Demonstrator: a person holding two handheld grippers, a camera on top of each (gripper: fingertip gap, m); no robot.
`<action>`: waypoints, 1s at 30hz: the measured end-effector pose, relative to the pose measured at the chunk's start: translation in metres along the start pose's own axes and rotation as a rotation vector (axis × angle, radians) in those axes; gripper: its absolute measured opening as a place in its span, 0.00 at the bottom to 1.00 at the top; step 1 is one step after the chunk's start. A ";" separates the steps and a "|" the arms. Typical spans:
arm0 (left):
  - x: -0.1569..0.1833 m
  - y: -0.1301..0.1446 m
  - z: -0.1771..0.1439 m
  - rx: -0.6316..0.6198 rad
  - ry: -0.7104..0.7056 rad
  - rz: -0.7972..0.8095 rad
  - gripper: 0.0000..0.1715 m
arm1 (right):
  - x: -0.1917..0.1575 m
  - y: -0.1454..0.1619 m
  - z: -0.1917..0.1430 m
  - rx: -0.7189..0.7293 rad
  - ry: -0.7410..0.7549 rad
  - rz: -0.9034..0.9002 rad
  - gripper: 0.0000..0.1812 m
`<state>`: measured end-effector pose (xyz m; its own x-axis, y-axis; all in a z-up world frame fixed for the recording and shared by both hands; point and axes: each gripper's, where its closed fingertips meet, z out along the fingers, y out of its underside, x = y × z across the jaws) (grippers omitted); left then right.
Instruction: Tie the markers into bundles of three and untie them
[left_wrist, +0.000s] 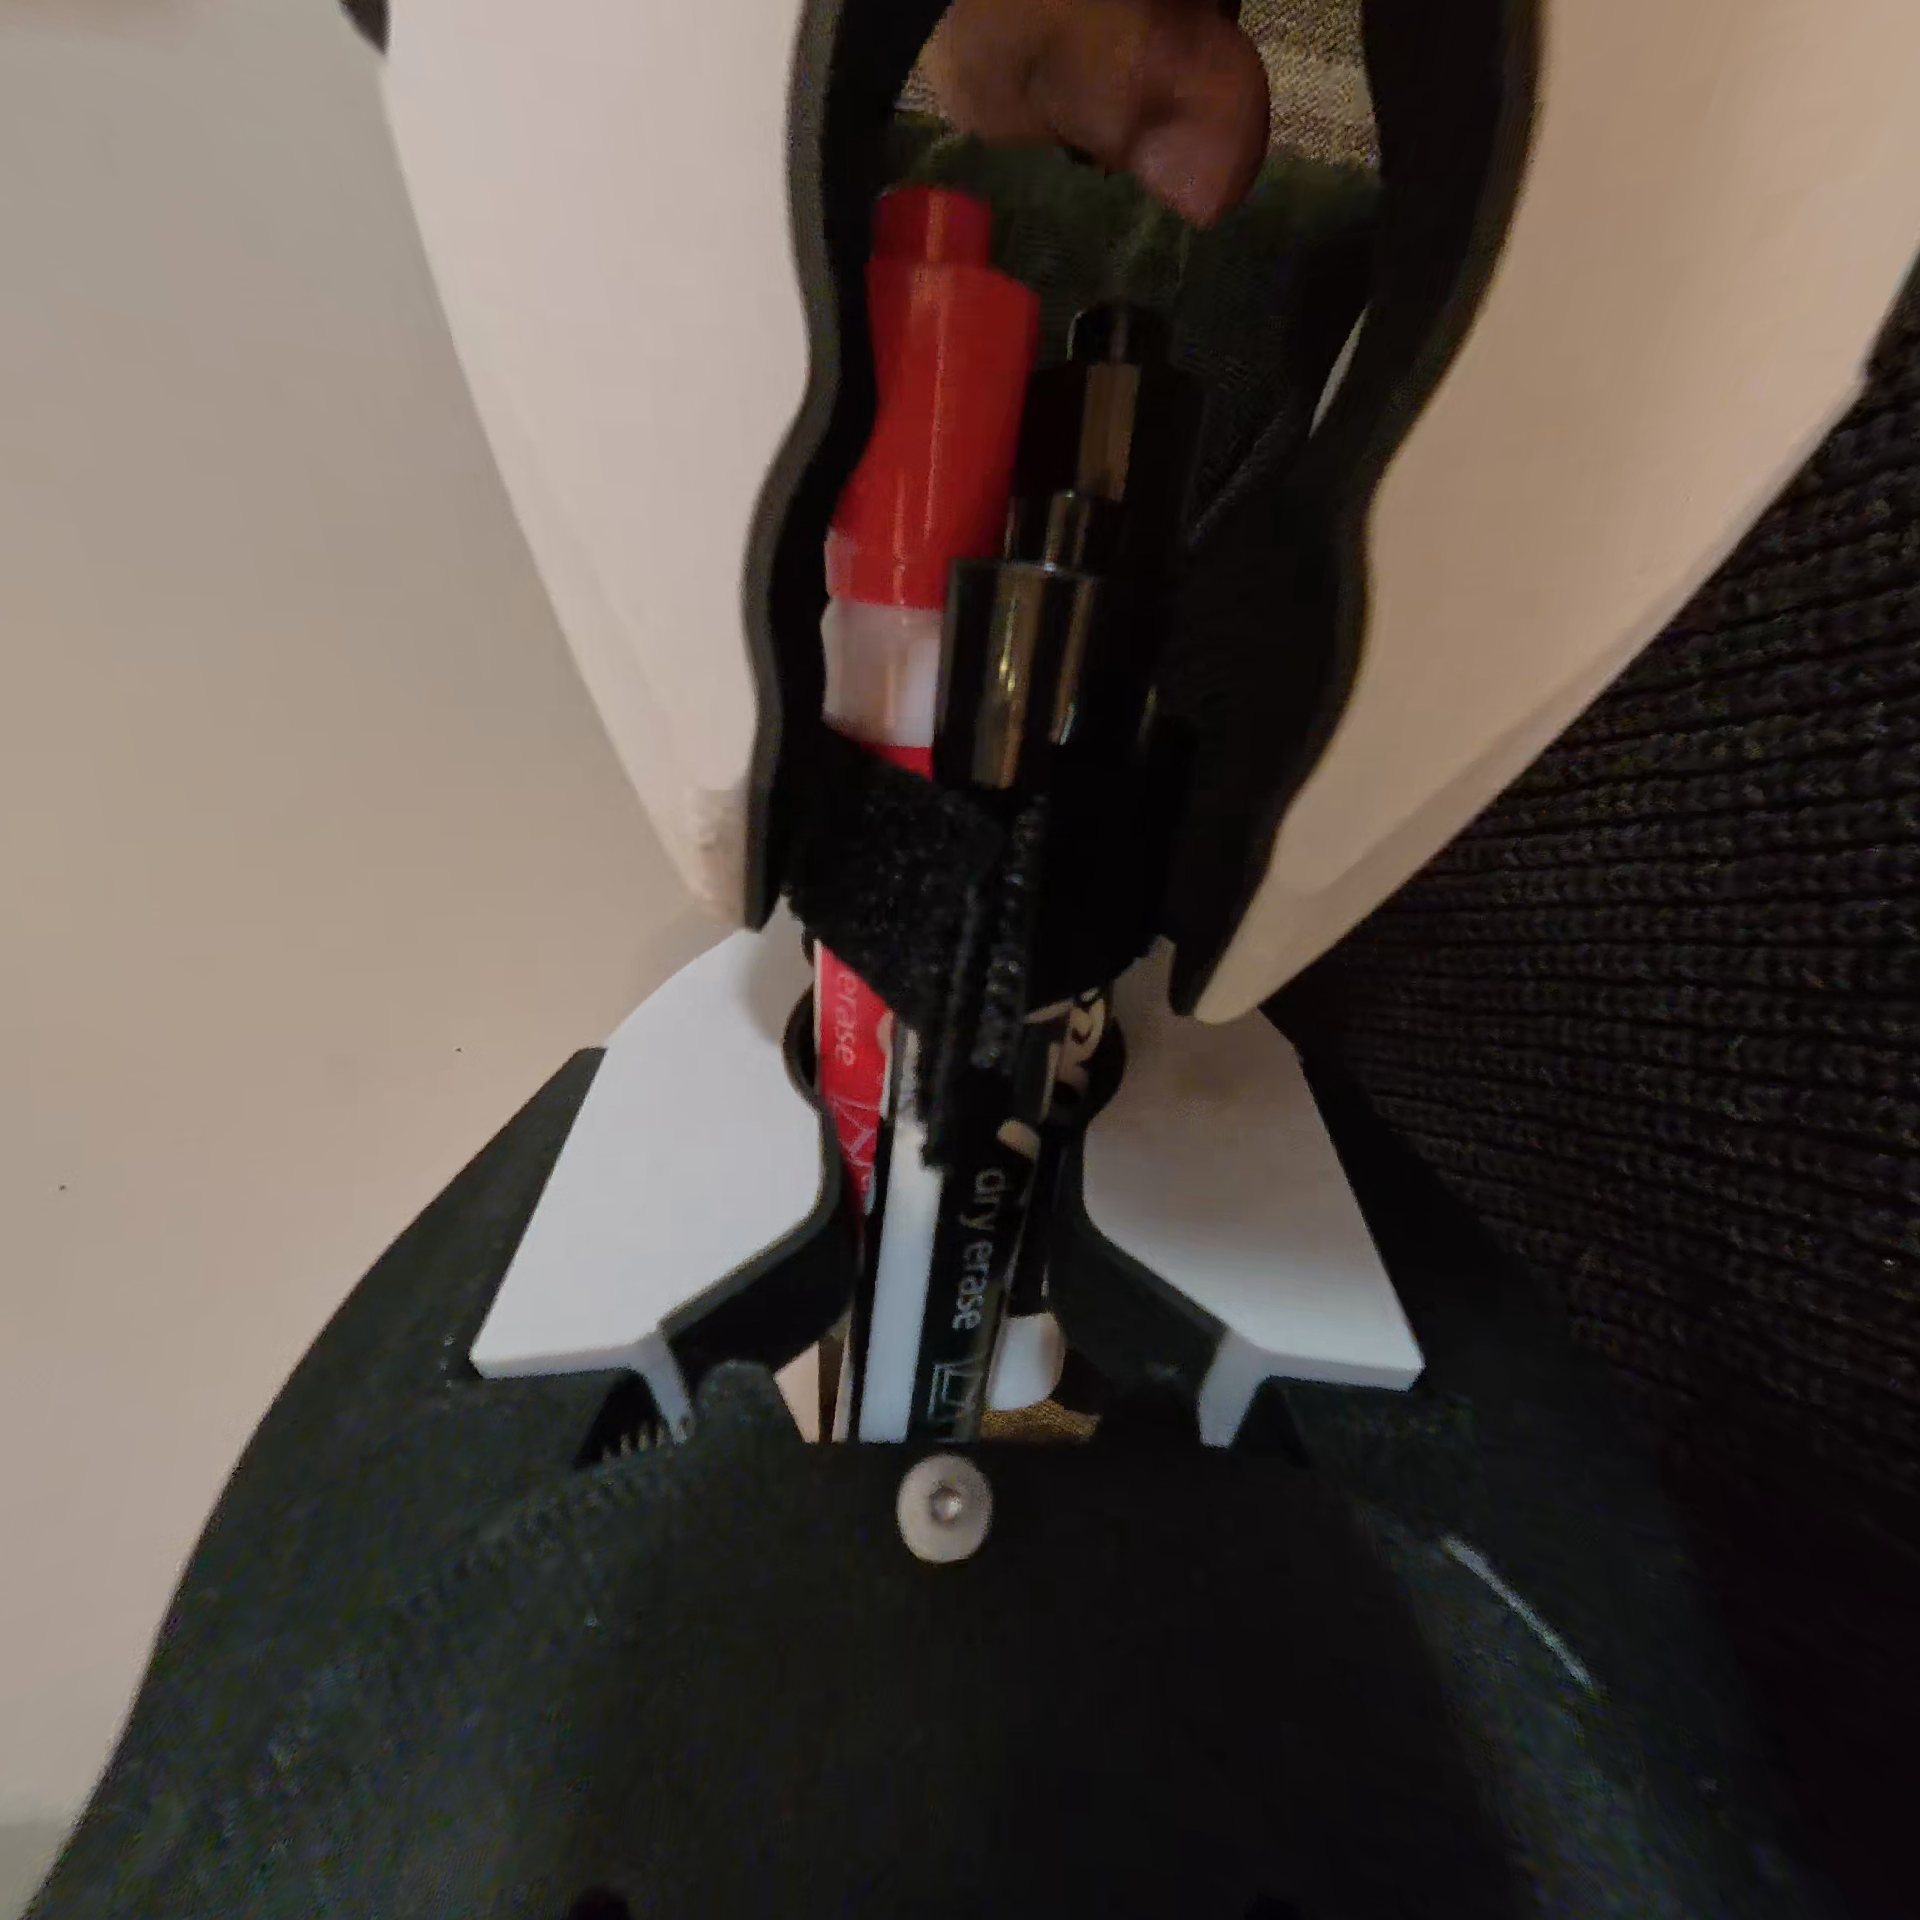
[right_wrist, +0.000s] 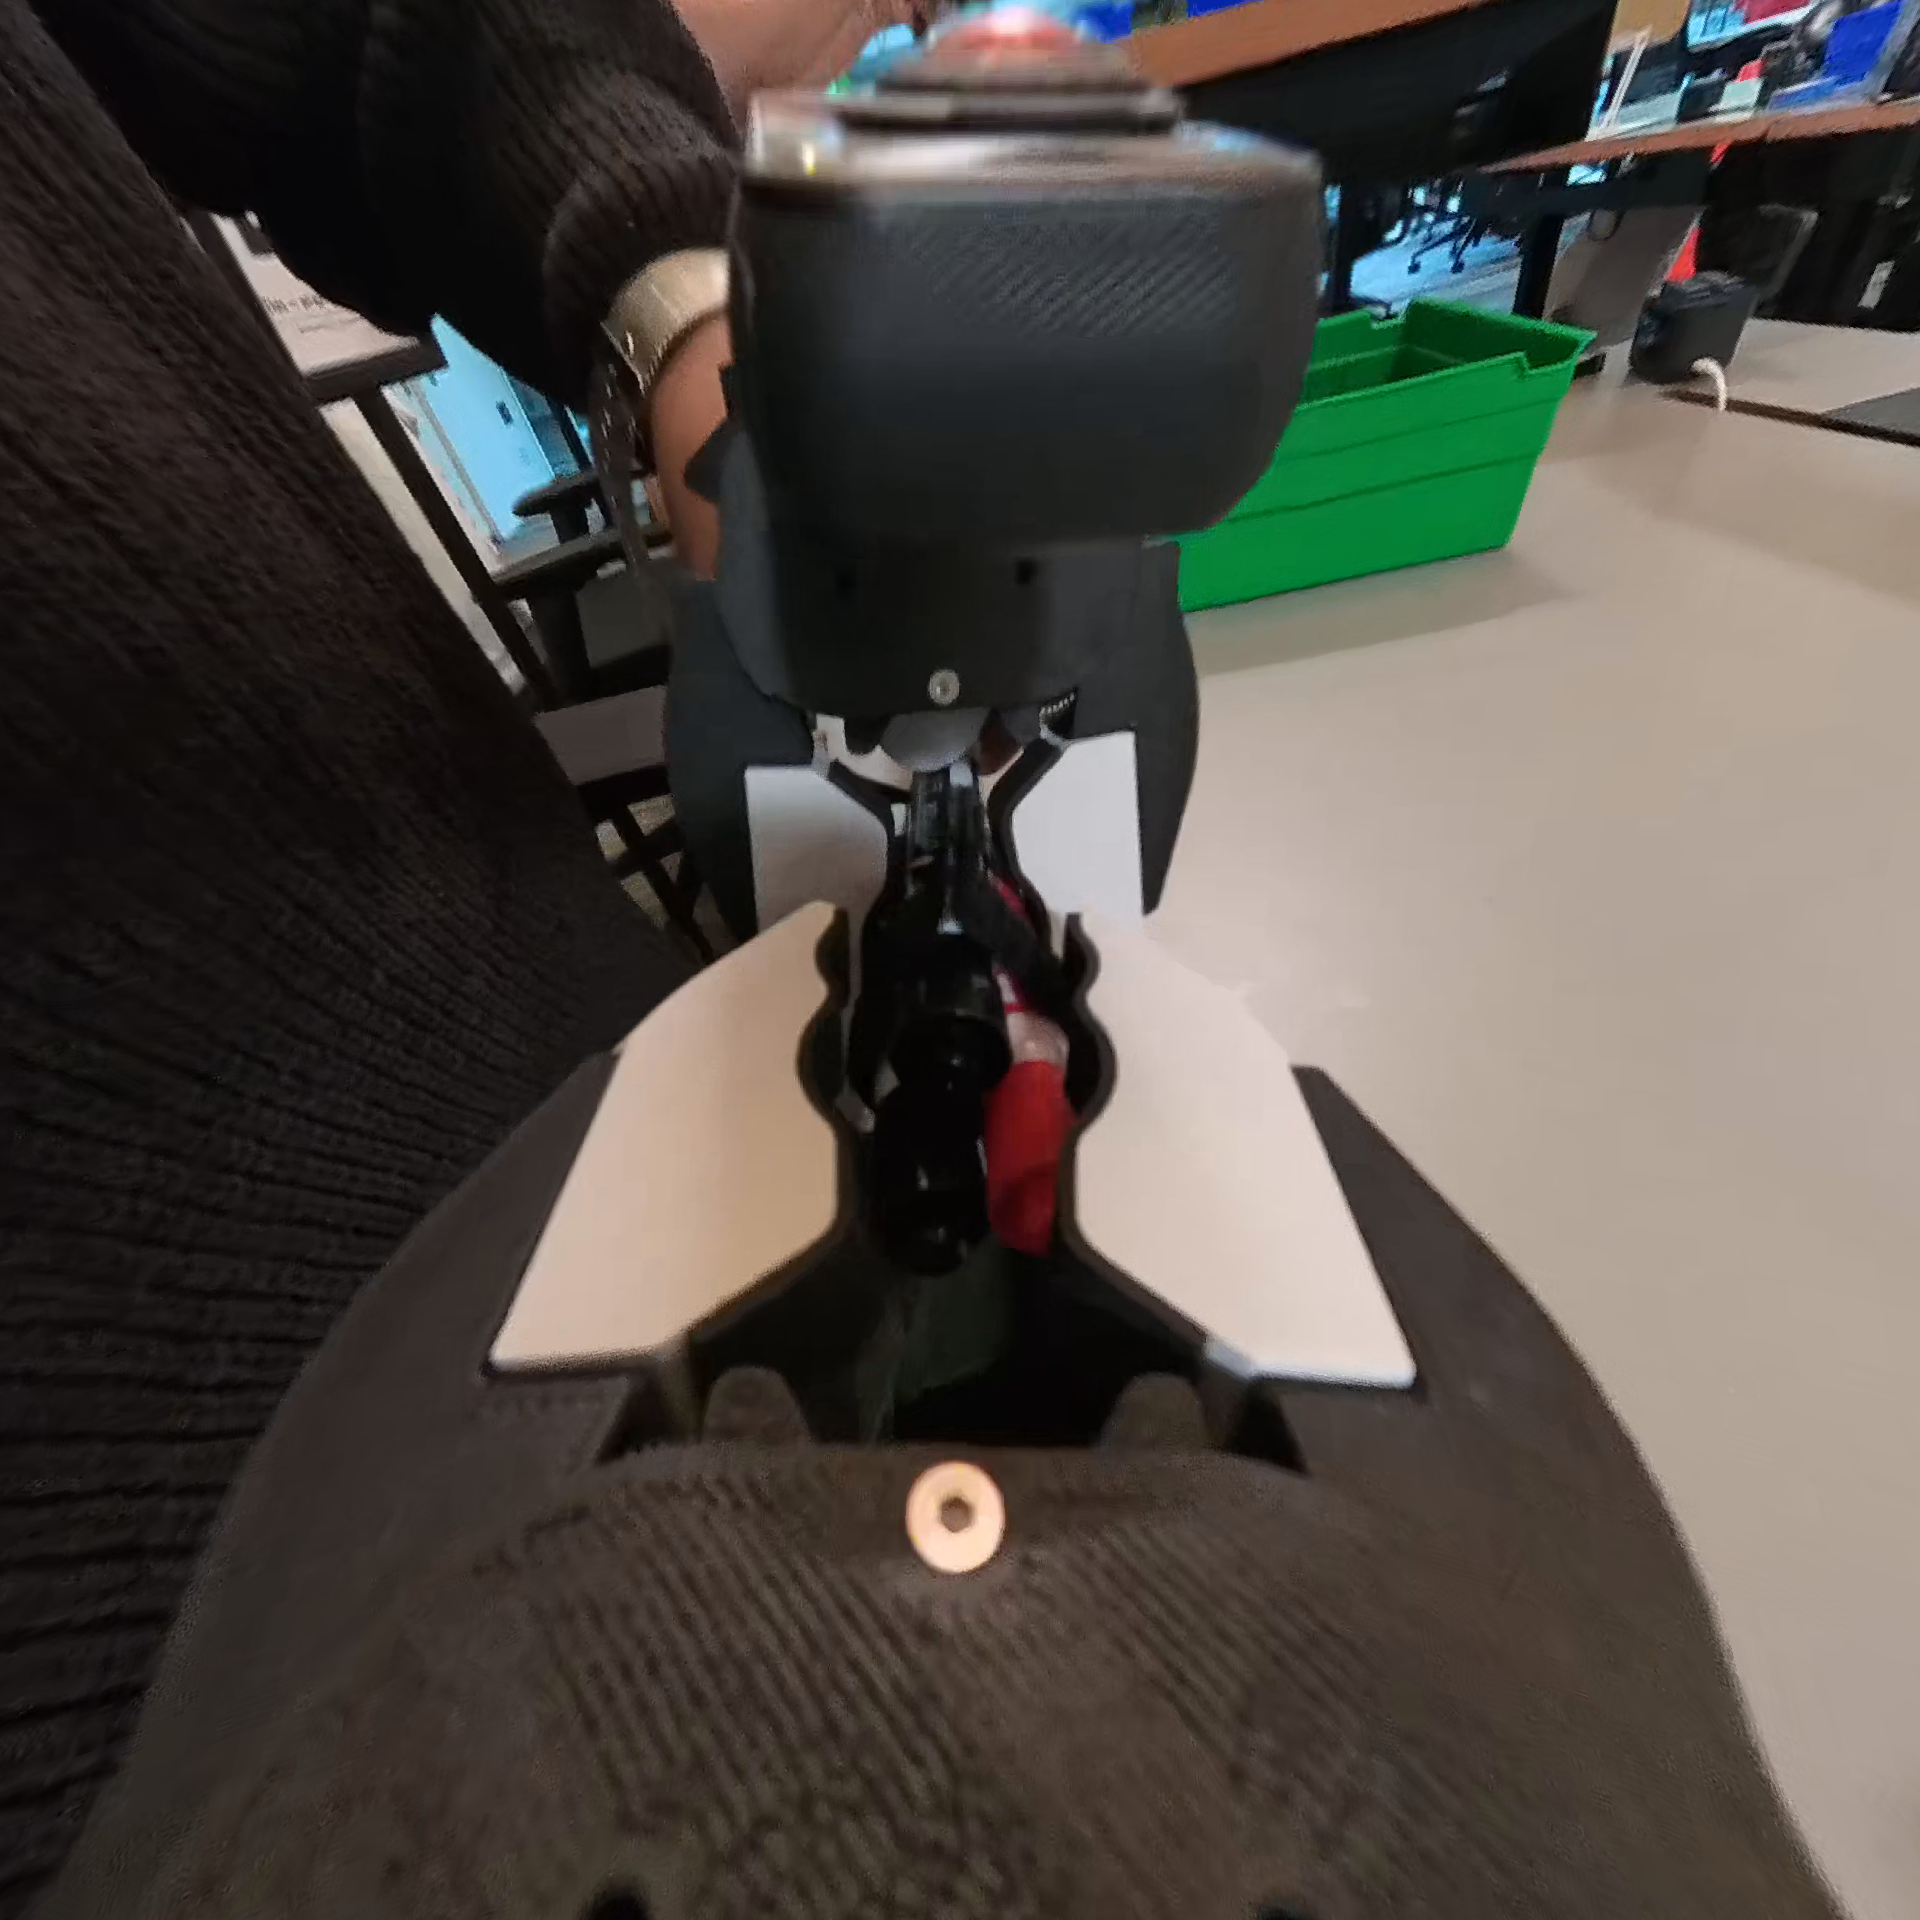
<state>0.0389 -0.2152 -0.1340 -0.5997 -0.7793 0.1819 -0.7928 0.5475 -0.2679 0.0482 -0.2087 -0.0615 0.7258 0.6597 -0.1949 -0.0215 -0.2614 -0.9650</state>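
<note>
While both grippers face each other nose to nose, here's how it looks, big stuff first:

table: pale table (right_wrist: 1558, 831) runs off to the right gripper's right, with a green bin (right_wrist: 1403, 457) way beyond the left gripper.
left gripper (left_wrist: 951, 1174): closed down on the marker barrels, which pass right through its fingers toward the camera.
right gripper (right_wrist: 961, 1091): narrowed around the capped ends of the same bundle; whether the pads actually bite or just cage it, can't tell.
bundle: markers (left_wrist: 997, 727) bridge the two tools, up off the table. I can make out a red one and two black ones.
strap: black hook-and-loop strap (left_wrist: 904, 904) wraps the bundle just ahead of the left gripper's tips, loose tail lying down the barrels.
risk: my guess, if the tools pull apart or twist unevenly, a marker slides out of the strap, since the grip covers the barrels but not the wrap.
risk 2: the strap tail looks small and tucked, so pinching for it could snag a cap instead.
</note>
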 end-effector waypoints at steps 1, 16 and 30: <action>-0.001 0.001 0.000 -0.002 -0.006 0.004 0.25 | 0.001 0.002 0.000 -0.017 0.013 -0.018 0.22; 0.007 0.002 0.001 -0.005 0.021 -0.004 0.25 | -0.003 0.008 0.003 -0.035 -0.032 0.031 0.21; 0.009 0.002 0.001 -0.010 0.039 -0.020 0.25 | -0.004 0.005 0.003 -0.003 -0.031 0.022 0.20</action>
<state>0.0314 -0.2214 -0.1337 -0.5875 -0.7776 0.2238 -0.8054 0.5354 -0.2543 0.0432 -0.2109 -0.0660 0.7037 0.6750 -0.2217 -0.0355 -0.2782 -0.9599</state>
